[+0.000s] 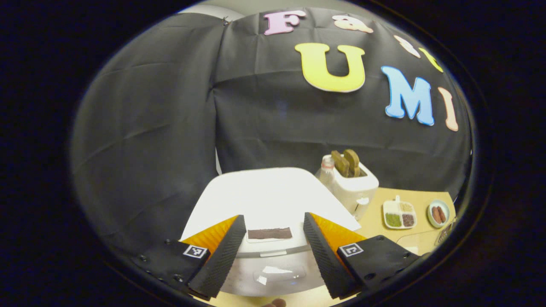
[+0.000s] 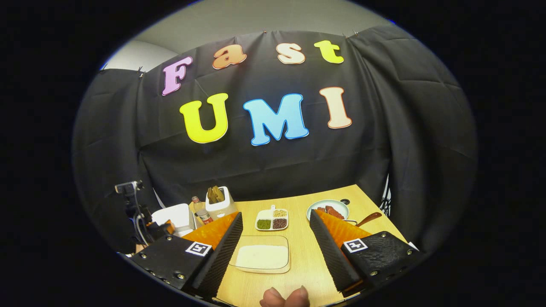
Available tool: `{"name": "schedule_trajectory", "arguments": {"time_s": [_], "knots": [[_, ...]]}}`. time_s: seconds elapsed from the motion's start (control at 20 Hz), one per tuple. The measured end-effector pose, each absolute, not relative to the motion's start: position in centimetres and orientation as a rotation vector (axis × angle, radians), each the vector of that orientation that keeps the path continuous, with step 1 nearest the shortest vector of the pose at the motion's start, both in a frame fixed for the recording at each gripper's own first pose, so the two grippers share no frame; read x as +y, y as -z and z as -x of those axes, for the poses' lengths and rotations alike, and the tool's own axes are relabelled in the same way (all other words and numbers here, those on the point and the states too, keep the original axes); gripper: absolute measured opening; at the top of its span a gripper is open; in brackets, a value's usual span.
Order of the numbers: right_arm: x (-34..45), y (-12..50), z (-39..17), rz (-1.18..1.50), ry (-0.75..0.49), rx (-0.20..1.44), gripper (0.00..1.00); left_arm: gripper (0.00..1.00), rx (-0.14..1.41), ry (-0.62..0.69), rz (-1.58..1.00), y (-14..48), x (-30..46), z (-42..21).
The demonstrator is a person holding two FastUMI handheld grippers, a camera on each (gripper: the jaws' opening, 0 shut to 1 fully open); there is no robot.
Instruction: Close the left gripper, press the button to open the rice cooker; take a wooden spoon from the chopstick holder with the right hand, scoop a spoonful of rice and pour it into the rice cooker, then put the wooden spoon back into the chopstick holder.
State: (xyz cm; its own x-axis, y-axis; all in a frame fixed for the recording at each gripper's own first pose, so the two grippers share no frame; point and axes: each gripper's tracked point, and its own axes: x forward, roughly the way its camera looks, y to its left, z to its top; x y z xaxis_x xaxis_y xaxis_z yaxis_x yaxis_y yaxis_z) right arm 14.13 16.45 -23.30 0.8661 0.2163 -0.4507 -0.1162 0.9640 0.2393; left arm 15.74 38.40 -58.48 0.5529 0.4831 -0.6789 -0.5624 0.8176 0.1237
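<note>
Rice cooker (image 1: 264, 200), lid down, sits straight ahead of our left gripper (image 1: 270, 238), whose jaws gape wide and empty; its button (image 1: 273, 253), probably the small bar below the dark panel, lies between them.

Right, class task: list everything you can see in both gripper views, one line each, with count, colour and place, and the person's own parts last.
White rice cooker: one, lid down, straight ahead of the left claw.
White chopstick holder: one, holding brown wooden utensils, beside the cooker.
Clear bottle: one, between cooker and holder.
Clear shallow tray of white rice: one, between the right claw's fingers.
White divided dish: one, with green, dark and pale grains, mid-table.
Pale round plate: one, with reddish-brown pieces, far right.
Light wooden table: one.
Left claw: open.
Right claw: open.
Fingertips: bottom edge.
</note>
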Motion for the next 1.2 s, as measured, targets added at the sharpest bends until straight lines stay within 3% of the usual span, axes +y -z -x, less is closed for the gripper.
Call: {"name": "schedule_trajectory", "arguments": {"time_s": [0.05,0.1,0.55,0.65,0.7,1.2], "knots": [[16.4,23.4,-13.9,-0.206,-0.176,0.496,0.96,0.97,0.666,-0.624,0.091,57.8,39.3,-16.8],[16.2,23.4,-13.6,-0.198,-0.175,0.496,0.96,0.97,0.738,-0.629,0.113,59.1,39.1,-16.5],[13.6,23.0,-12.5,-0.217,-0.168,0.484,0.96,0.96,0.773,-0.641,0.173,55.6,39.3,-16.2],[12.9,22.9,-12.6,-0.214,-0.184,0.473,0.96,0.99,0.728,-0.648,0.157,51.9,38.7,-16.2],[12.5,22.8,-12.6,-0.219,-0.192,0.473,0.96,0.95,0.702,-0.628,0.151,49.8,37.5,-16.2],[6.1,20.4,-14.1,-0.191,-0.272,0.39,0.96,0.98,0.469,-0.33,0.143,29.4,16.2,-11.9]]}}
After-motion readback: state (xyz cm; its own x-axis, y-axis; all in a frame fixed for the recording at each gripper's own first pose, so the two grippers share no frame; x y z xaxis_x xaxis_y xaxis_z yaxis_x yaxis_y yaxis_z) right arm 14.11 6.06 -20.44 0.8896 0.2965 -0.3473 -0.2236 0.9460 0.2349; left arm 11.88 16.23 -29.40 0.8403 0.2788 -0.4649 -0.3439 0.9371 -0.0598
